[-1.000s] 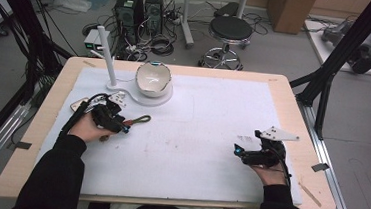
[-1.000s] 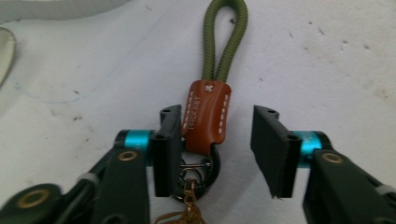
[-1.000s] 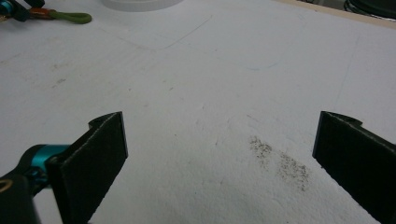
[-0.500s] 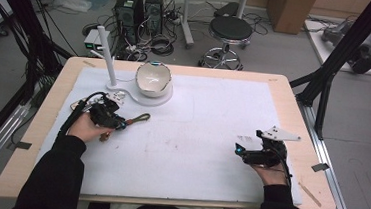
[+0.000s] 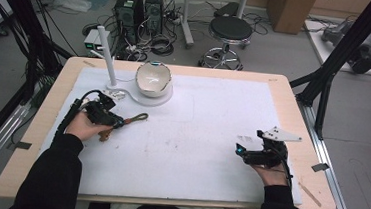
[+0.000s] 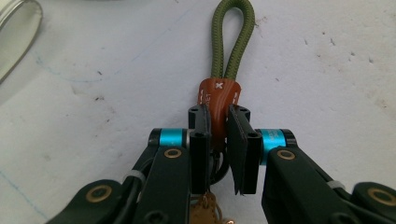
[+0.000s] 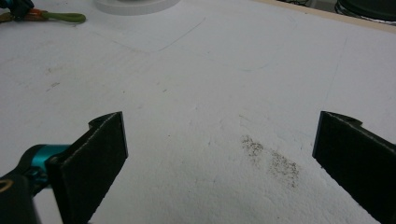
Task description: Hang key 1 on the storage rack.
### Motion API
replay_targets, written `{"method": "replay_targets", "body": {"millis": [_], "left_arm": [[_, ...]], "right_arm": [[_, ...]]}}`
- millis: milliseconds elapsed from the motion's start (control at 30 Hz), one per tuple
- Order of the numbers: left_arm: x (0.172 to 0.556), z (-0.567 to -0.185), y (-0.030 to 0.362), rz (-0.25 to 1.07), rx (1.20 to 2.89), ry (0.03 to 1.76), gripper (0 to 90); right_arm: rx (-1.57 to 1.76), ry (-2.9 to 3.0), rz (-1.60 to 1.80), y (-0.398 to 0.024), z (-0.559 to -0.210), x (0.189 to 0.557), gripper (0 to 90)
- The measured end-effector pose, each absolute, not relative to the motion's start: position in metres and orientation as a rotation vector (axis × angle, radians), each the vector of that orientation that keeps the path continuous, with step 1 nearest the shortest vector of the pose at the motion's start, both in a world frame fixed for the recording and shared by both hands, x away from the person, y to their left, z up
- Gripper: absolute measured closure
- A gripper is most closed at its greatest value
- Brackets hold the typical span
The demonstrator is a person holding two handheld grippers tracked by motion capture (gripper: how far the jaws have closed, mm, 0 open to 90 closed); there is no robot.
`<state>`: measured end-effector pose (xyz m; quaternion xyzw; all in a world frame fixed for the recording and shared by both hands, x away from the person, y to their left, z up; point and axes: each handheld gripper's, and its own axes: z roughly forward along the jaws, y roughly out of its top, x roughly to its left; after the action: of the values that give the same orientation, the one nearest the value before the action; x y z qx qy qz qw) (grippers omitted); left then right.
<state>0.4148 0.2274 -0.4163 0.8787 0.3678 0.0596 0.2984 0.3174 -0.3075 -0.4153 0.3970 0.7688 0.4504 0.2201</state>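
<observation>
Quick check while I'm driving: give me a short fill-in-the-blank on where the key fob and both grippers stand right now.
1. The left gripper has its jaws shut on the fob's ____ leather tab.
2. The fob's cord loop is ____ in colour.
3. The right gripper has its jaws ____, nothing between them.

Missing words: brown; green; open

The cord loop (image 6: pixel 232 39) is olive green, and its tab (image 6: pixel 218 95) is orange-brown with small white marks. The left hand-held gripper (image 6: pixel 218 140) is black with turquoise bands. The worktop (image 5: pixel 212 116) is white with a light wood edge. The bowl (image 5: pixel 152 78) is white.
</observation>
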Motion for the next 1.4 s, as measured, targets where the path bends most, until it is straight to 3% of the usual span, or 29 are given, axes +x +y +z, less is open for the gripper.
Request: {"method": "replay_targets", "body": {"millis": [633, 1400], "left_arm": [[0.404, -0.376, 0.268, 0.251, 2.198, 1.036, 79.0], [0.422, -0.329, 0.312, 0.346, 2.109, 1.145, 79.0]], "right_arm": [[1.092, 2.126, 1.241, -0.307, -0.415, 0.318, 2.1], [1.107, 2.129, 1.238, -0.306, -0.415, 0.316, 2.1]]}}
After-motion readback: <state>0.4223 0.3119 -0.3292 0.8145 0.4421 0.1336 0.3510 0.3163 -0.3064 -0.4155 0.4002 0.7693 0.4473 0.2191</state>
